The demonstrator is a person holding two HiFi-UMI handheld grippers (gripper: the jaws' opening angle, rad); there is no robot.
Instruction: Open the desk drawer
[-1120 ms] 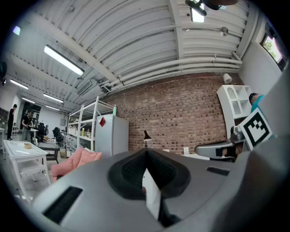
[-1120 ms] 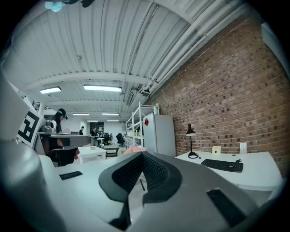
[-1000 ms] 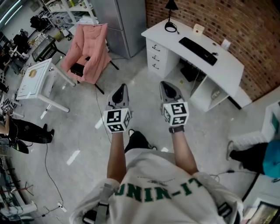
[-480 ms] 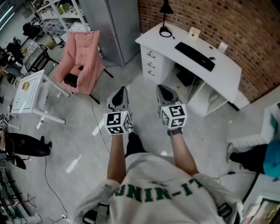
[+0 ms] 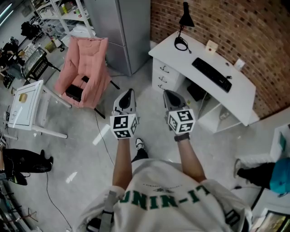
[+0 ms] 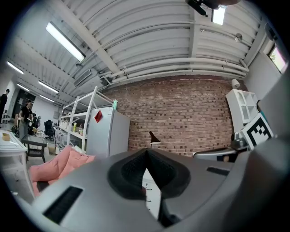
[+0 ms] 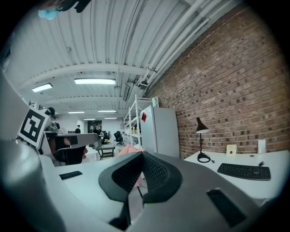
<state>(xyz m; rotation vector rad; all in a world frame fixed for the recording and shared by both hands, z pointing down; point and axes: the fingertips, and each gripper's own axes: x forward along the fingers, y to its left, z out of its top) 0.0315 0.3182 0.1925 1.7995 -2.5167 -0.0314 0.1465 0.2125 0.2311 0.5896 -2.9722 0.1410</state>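
- Standing on the floor (image 5: 136,90) well short of the counter (image 5: 195,50), a person holds the left tool (image 5: 128,93) and the right tool (image 5: 168,94) side by side at arm's length, both aimed roughly level toward the counter's near end.
- The left tool (image 6: 146,152) has its jaws pressed together with nothing between them. Its own view looks past the closed tips at the white front of the counter.
- The right tool (image 7: 142,156) is likewise pressed together and empty. It is the one nearer the counter, whose top stretches off to the right in its view.
- The drawer stack (image 5: 168,74) sits under the counter's left end, facing the person. Its three fronts with dark handles all lie flush, and both tools are well apart from it.
- On the counter top stand a black lamp (image 5: 186,11) at the left end and a black keyboard (image 5: 212,74) near the middle. A small pale card or two sit toward the back edge.
- The counter's back edge runs along a brick wall (image 5: 235,27).
- Left of the counter stands a tall grey cabinet (image 5: 122,31), and farther left again a pink chair (image 5: 86,63), both clear of the drawer stack.
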